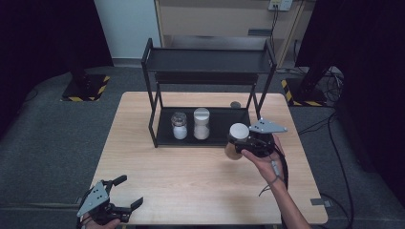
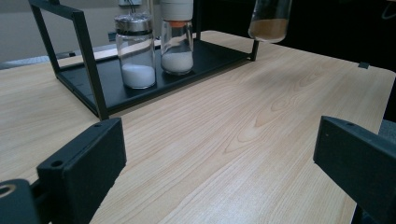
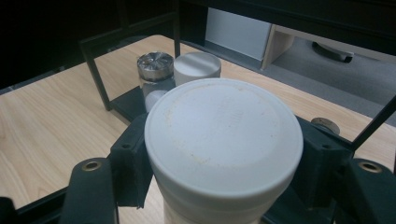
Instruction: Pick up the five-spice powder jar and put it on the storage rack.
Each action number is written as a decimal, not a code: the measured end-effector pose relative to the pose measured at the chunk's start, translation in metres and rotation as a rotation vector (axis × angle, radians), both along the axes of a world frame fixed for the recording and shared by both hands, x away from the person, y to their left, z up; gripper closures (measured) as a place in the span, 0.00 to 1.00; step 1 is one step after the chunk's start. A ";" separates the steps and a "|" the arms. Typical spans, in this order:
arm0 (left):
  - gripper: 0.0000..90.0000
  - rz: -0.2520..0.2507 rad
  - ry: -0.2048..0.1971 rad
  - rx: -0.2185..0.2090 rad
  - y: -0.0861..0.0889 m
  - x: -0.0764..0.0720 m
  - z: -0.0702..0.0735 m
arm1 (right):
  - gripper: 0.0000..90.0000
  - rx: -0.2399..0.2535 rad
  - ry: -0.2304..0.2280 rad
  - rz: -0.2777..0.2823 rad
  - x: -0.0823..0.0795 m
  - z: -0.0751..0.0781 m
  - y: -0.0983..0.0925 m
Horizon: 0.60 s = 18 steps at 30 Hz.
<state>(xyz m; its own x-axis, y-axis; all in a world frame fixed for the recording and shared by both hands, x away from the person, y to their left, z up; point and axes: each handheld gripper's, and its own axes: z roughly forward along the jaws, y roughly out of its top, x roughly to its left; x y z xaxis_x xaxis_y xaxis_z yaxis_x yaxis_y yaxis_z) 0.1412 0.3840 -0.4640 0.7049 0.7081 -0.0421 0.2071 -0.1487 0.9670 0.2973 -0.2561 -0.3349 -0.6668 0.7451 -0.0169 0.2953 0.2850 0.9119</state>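
Jar with the white lid and brown powder sits pinched in my right tongs, up off the table, just beside the front right corner of the black rack. My left tongs are spread wide and hold nothing, near the table's front edge. Two jars of white powder already stand on the rack's bottom shelf. I think this one goes in next.
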 end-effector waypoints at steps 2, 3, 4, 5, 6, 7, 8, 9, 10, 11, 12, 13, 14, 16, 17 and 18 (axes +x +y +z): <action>0.01 -0.001 -0.001 -0.002 0.000 0.000 0.000 | 0.38 -0.005 -0.003 -0.003 0.004 0.000 0.005; 0.01 -0.001 -0.001 -0.002 0.000 0.000 0.000 | 0.38 -0.008 -0.005 -0.006 0.006 -0.001 0.008; 0.01 -0.001 -0.001 -0.002 0.000 0.000 0.000 | 0.38 -0.010 -0.005 -0.008 0.007 -0.001 0.009; 0.01 -0.001 0.000 -0.002 0.000 0.000 0.000 | 0.38 -0.011 -0.001 -0.011 0.009 -0.002 0.011; 0.01 -0.002 0.000 -0.002 0.000 0.000 0.000 | 0.38 -0.009 0.000 -0.012 0.011 -0.003 0.013; 0.01 -0.002 -0.001 -0.002 0.000 0.000 0.000 | 0.38 -0.010 0.001 -0.013 0.013 -0.003 0.014; 0.01 -0.002 -0.001 -0.003 0.000 0.000 0.000 | 0.38 -0.009 0.004 -0.016 0.014 -0.004 0.015; 0.01 -0.003 -0.001 -0.003 0.000 0.000 0.000 | 0.38 -0.010 0.004 -0.018 0.016 -0.005 0.017; 0.01 -0.003 -0.001 -0.002 0.000 0.000 0.000 | 0.38 -0.009 0.005 -0.022 0.018 -0.006 0.018; 0.01 -0.003 -0.001 -0.001 0.000 0.000 0.000 | 0.38 -0.008 0.004 -0.025 0.020 -0.007 0.019; 0.01 -0.003 0.000 -0.002 0.000 0.000 0.000 | 0.38 -0.008 0.003 -0.027 0.021 -0.007 0.020; 0.01 -0.003 0.000 -0.002 0.000 0.000 0.000 | 0.38 -0.006 0.004 -0.031 0.023 -0.008 0.021; 0.01 -0.003 0.000 -0.003 0.000 0.000 0.000 | 0.38 -0.008 0.004 -0.035 0.025 -0.008 0.023; 0.02 -0.002 0.000 -0.003 0.000 0.000 0.000 | 0.38 -0.009 0.002 -0.045 0.029 -0.010 0.025; 0.01 -0.002 0.000 -0.002 0.000 0.000 0.000 | 0.38 -0.008 0.001 -0.046 0.030 -0.010 0.026; 0.02 -0.002 0.001 -0.002 0.000 0.000 0.000 | 0.38 -0.008 0.003 -0.048 0.032 -0.011 0.026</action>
<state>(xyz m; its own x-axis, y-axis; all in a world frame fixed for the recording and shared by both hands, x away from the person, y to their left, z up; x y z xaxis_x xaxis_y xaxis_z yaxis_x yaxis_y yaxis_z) 0.1413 0.3843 -0.4641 0.7066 0.7063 -0.0441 0.2075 -0.1471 0.9671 0.3292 -0.2297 -0.3458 -0.6299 0.7764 -0.0212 0.3114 0.2774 0.9089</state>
